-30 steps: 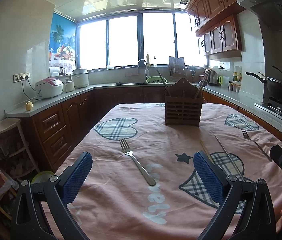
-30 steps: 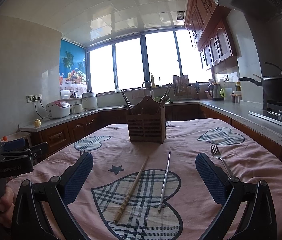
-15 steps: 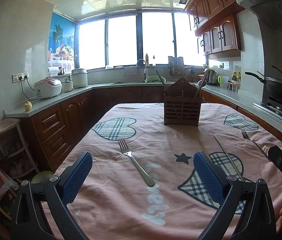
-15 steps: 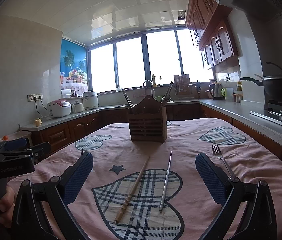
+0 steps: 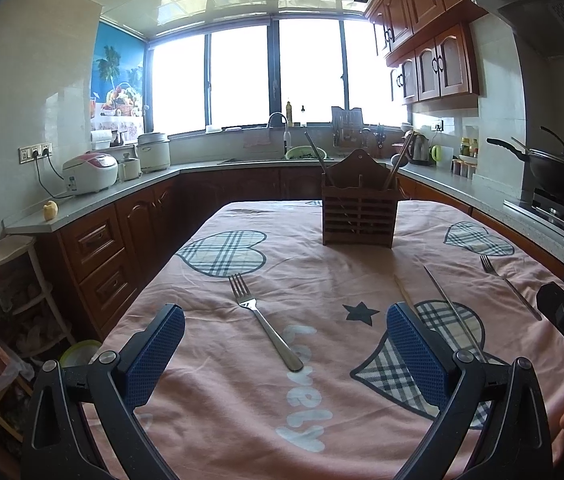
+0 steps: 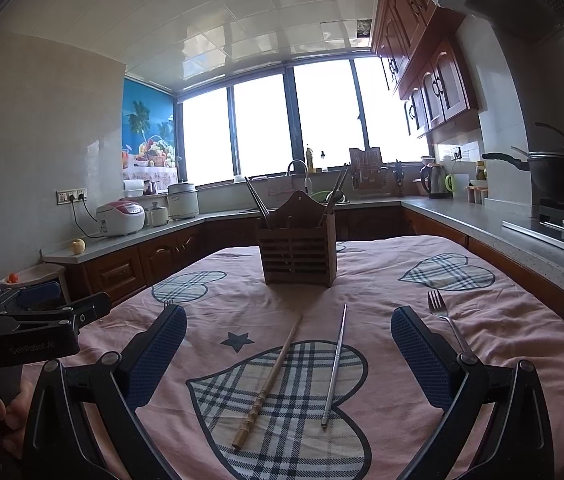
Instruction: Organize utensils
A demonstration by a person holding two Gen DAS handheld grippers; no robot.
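Two tools, one in each of my hands, hang wide open and empty over the near end of the counter. The left tool frames a steel fork lying at the frame's centre, tines away from me, on the pink cloth with plaid hearts. The right tool frames a wooden chopstick and a metal chopstick, side by side but apart on a plaid heart; a second fork lies just beyond the right finger.

All four pieces look light and stiff, I judge. Polished steel is likely slippery between the pads, and each piece lies flat on soft cloth, so I expect the fingers will press into the fabric to get under the edges. The fork's handle, near its middle, seems the best place to pinch; the wooden chopstick should offer more friction at its ridged thick end. The thin metal chopstick may roll or pivot if caught off-centre.

Farther up, centre frame, stands the slatted wooden utensil holder, already carrying a few sticks.

Beyond it, the kitchen wraps around: dark wood cabinets, a rice cooker at left, a sink under bright windows, and a wok on the stove at right.
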